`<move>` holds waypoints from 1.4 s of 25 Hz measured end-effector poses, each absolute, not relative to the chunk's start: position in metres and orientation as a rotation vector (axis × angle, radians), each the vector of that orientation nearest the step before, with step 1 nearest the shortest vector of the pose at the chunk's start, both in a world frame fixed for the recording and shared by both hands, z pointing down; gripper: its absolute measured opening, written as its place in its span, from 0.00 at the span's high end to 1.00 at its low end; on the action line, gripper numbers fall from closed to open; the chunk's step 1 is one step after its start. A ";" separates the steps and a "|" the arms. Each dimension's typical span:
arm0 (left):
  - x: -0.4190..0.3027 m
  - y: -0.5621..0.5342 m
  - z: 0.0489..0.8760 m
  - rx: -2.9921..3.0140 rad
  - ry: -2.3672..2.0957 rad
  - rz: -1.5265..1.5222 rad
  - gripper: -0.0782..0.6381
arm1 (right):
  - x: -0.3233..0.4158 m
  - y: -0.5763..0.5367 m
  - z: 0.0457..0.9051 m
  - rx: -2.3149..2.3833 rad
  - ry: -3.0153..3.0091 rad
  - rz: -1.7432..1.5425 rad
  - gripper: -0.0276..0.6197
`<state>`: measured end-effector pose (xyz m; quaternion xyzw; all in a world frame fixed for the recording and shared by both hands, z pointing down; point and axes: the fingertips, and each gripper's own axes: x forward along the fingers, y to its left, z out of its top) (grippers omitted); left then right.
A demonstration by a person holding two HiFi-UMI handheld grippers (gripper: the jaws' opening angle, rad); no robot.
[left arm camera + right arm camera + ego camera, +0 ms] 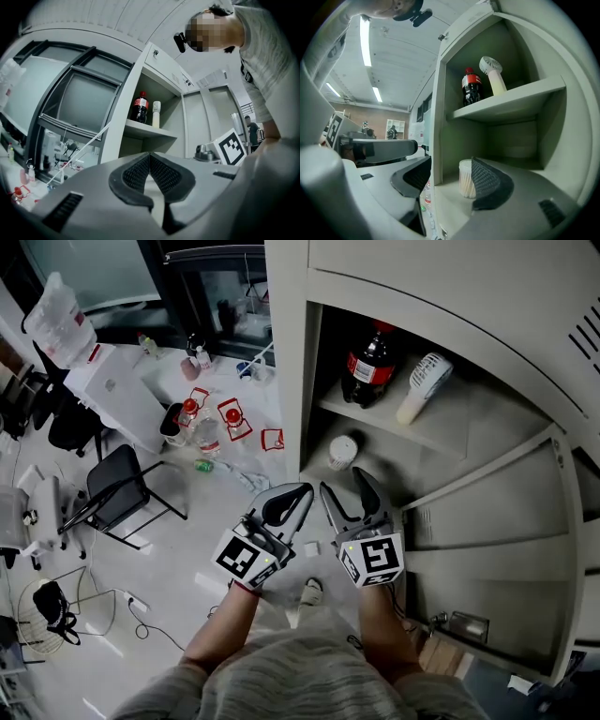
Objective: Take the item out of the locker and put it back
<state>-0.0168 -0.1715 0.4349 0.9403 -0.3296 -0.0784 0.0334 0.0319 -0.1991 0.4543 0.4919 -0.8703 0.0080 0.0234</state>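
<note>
- The tub of cotton swabs (343, 452) stands upright on the locker's lower shelf (451, 212), near its front edge and close to the left wall. I take it for the item to be lifted out.
- The step in hand looks like the reach for it. To do it well, carry the right gripper (342, 481) straight in and level so one pad passes on each side of the tub. Keep the left pad off the locker's front post, and close on the middle of the wall, not on the lid — a light, round tub will likely tip or roll away under an off-centre pinch.
- It is a small round container with a pale lid. Through its clear wall the swab sticks show, packed upright. It looks light and fairly smooth.
- The right gripper's jaws stand wide apart with nothing gripped. The tub sits just ahead of their tips, touching neither pad, and in the right gripper view the right pad partly hides it.
- The left gripper (302, 491) hangs outside the locker (291, 352), just beside the right one. Its jaws meet at the tips and nothing is between them.
- On the upper shelf (511, 101), well apart from the tub, a cola bottle (370, 367) stands beside a white handheld fan (424, 385); neither gripper is near them.
</note>
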 end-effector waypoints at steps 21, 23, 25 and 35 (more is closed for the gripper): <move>-0.013 -0.168 0.442 2.884 -0.994 -0.221 0.88 | 0.044 -0.272 0.493 1.625 -2.413 0.271 0.48; -0.013 -0.168 0.441 2.884 -0.992 -0.221 0.88 | 0.043 -0.275 0.495 1.618 -2.402 0.275 0.48; -0.013 -0.169 0.441 2.883 -0.991 -0.223 0.88 | 0.040 -0.277 0.499 1.601 -2.395 0.270 0.48; -0.013 -0.169 0.443 2.872 -0.994 -0.219 0.88 | 0.042 -0.282 0.504 1.609 -2.357 0.232 0.50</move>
